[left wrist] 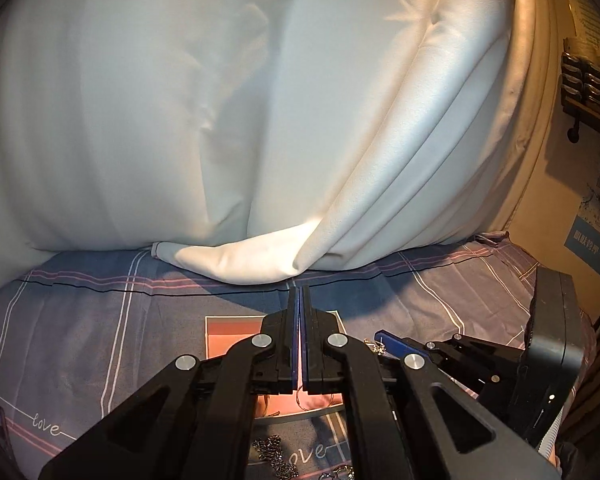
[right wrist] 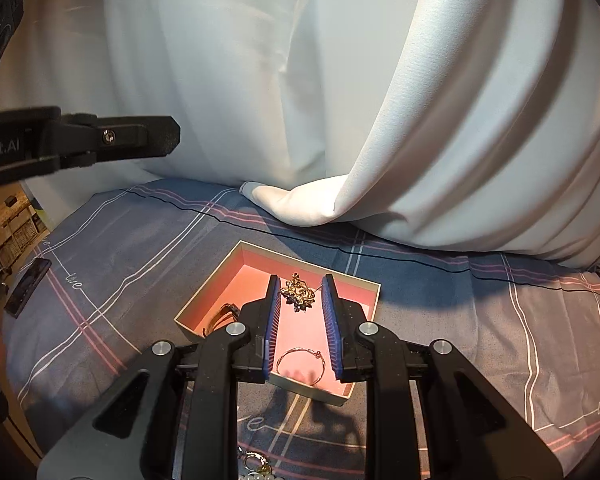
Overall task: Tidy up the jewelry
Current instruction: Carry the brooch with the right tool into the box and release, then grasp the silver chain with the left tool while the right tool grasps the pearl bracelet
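A shallow box with a pink inside [right wrist: 256, 266] lies on the plaid bedsheet. In it lie a gold flower-shaped piece [right wrist: 299, 293], a thin ring bracelet [right wrist: 302, 364] and a bangle [right wrist: 224, 314] at its left. My right gripper [right wrist: 301, 286] is open above the box, its fingertips either side of the gold piece, holding nothing. My left gripper [left wrist: 300, 292] is shut and empty above the box [left wrist: 228, 336]; it shows at the left of the right wrist view [right wrist: 156, 136]. A dark chain [left wrist: 274, 454] lies on the sheet below the left gripper. More loose jewelry [right wrist: 256, 464] lies in front of the box.
A white curtain [right wrist: 340, 100] hangs behind the box and folds onto the sheet [right wrist: 296, 204]. A dark flat device [right wrist: 28, 286] lies at the sheet's left edge. A wall shelf with dark items [left wrist: 588, 80] is at the far right.
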Available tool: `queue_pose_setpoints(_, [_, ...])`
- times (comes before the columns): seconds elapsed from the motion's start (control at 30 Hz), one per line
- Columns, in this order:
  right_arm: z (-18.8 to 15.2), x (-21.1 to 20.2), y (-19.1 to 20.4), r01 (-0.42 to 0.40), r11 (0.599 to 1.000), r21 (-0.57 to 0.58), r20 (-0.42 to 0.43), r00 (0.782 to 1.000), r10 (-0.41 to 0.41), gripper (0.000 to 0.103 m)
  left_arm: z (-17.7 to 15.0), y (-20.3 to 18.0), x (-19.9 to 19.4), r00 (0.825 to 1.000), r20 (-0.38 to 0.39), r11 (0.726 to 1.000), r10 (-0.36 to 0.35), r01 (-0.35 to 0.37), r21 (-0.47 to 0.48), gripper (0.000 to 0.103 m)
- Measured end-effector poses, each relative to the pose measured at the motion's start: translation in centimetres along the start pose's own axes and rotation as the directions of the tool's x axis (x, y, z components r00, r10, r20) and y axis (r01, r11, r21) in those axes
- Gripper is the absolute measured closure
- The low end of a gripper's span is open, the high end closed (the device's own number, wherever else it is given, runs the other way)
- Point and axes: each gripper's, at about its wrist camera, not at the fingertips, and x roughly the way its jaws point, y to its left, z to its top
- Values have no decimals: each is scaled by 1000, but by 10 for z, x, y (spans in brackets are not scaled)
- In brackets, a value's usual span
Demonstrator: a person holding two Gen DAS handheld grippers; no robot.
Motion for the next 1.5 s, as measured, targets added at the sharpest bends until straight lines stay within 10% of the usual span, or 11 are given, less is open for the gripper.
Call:
queue_pose_setpoints(0.47, [-17, 91, 0, 5, 1000, -27, -169, 985, -9, 80, -34, 33, 105, 971, -228, 996, 74, -85, -35, 103])
queue_pose_setpoints(0.53, [-22, 94, -2, 17, 1000, -24, -206, 978, -22, 40, -37, 40, 107, 966, -252, 996, 52, -70, -63, 99])
queue_pose_setpoints(0.57, [-24, 92, -3, 41, 999, -30, -200, 979, -46, 25, -39, 42, 107, 964, -263, 994, 41, -65, -83, 94])
queue_pose_setpoints(0.63, [-32, 81, -5, 60, 997, -40, -178, 982, -67, 17, -42, 48, 96, 968, -248, 989, 43, -76, -124, 32])
queue_pose_setpoints(0.7, [-40, 68, -9, 51, 999, -14, -180, 982, -53, 17, -48, 51, 77, 980, -192, 985, 44, -75, -158, 21])
queue_pose_setpoints(1.17, [-150, 0, -2, 9, 998, 66, -277, 961, 10, 17, -164, 23, 76, 921, -383, 996, 76, -89, -17, 24])
queue_pose_setpoints(1.23, [-154, -1, 1, 0, 998, 68, -279, 960, 19, 17, -169, 20, 89, 905, -412, 994, 108, -103, 35, 59])
queue_pose_setpoints(1.33, [-157, -5, 4, 1, 998, 62, -278, 960, 17, 17, -175, 16, 102, 897, -413, 987, 154, -122, 103, 85])
queue_pose_setpoints(1.5, [-165, -2, 6, -3, 997, 72, -291, 956, 24, 17, -174, 18, 100, 903, -412, 991, 122, -88, 102, 94])
